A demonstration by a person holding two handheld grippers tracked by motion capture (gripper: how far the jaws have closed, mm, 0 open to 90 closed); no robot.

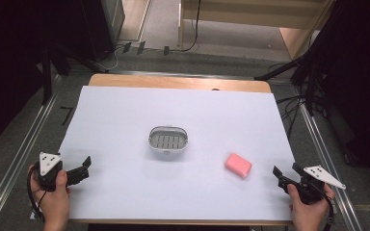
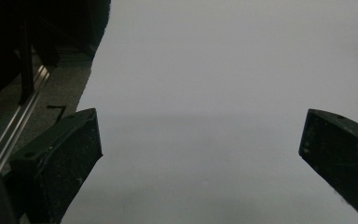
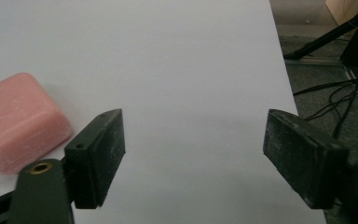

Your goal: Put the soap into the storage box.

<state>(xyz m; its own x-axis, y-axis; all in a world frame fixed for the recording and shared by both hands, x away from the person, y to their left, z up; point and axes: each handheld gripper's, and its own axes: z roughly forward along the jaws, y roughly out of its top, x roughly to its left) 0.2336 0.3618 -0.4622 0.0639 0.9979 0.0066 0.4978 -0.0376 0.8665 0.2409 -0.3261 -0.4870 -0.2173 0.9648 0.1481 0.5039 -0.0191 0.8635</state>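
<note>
Nothing moved yet: pink soap (image 1: 238,165) lying near bench's right edge, soap dish (image 1: 168,140) mid-bench empty; left gripper (image 1: 87,163) and right gripper (image 1: 283,174) both spread, pinching nothing.

1. The right tool (image 3: 193,154) has its black jaws parted, nothing but bare white counter (image 3: 182,60) between them.
2. The pink soap bar (image 3: 18,121) lies flat just beside the left jaw, outside the gap.
3. Off the counter's right edge, dark cables (image 3: 335,100) trail over grey floor.

High cam overhead, facing fwd; 2 claw cams low, near sheet (image 1: 125,120), probably shared.
</note>
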